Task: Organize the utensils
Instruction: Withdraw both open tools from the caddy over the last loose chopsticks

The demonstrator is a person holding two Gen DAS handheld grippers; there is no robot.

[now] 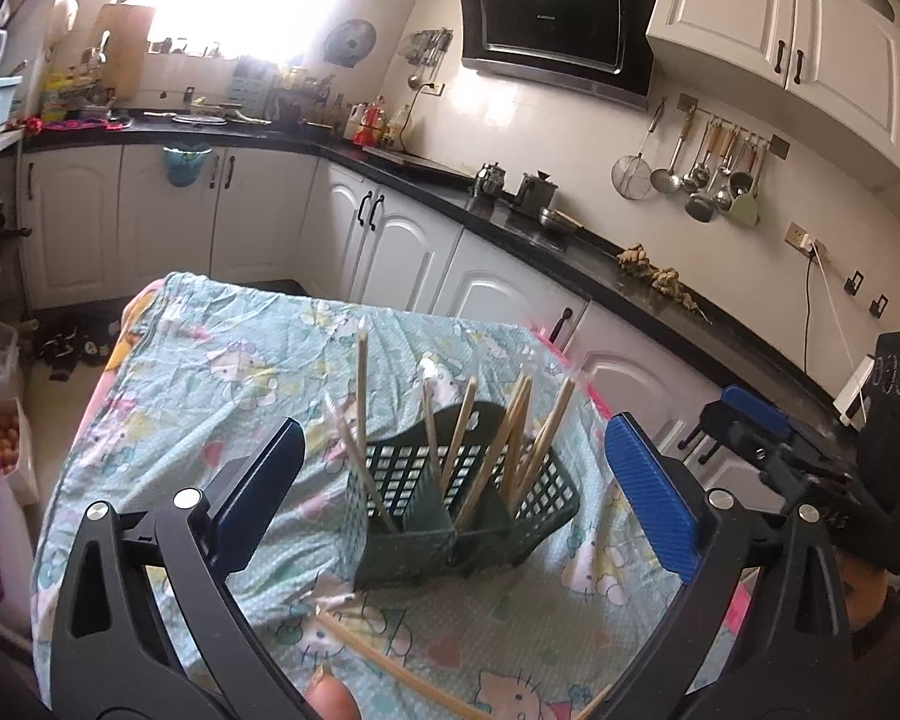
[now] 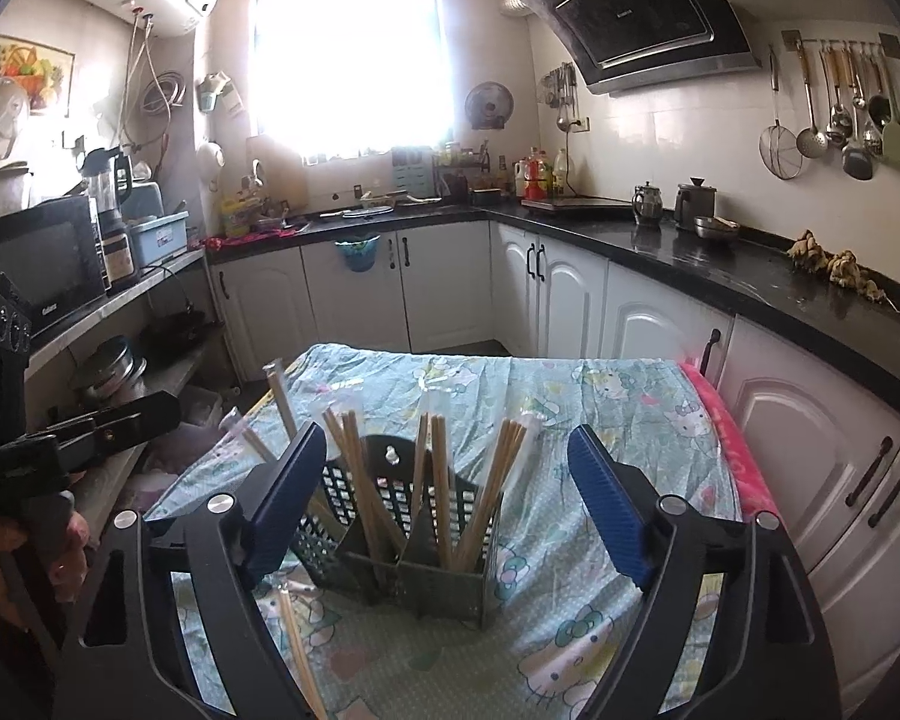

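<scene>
A dark green slotted utensil holder (image 1: 468,516) (image 2: 402,534) stands on a table under a light blue cartoon cloth (image 1: 240,372) (image 2: 618,420). Several wooden chopsticks (image 1: 510,450) (image 2: 438,480) stand in its compartments. Loose chopsticks (image 1: 390,666) (image 2: 297,642) lie on the cloth in front of it. My left gripper (image 1: 456,480) is open and empty, above and just before the holder. My right gripper (image 2: 450,498) is open and empty, framing the holder from the front. The right gripper's body shows in the left wrist view (image 1: 768,450); the left gripper's body shows in the right wrist view (image 2: 90,432).
A black countertop (image 1: 570,246) (image 2: 720,264) with kettles, a bowl and ginger runs along the right over white cabinets (image 2: 570,288). Utensils hang on the wall (image 2: 840,120). Shelves with a microwave (image 2: 36,264) stand to the left. A pink towel (image 2: 726,438) lies along the table's right edge.
</scene>
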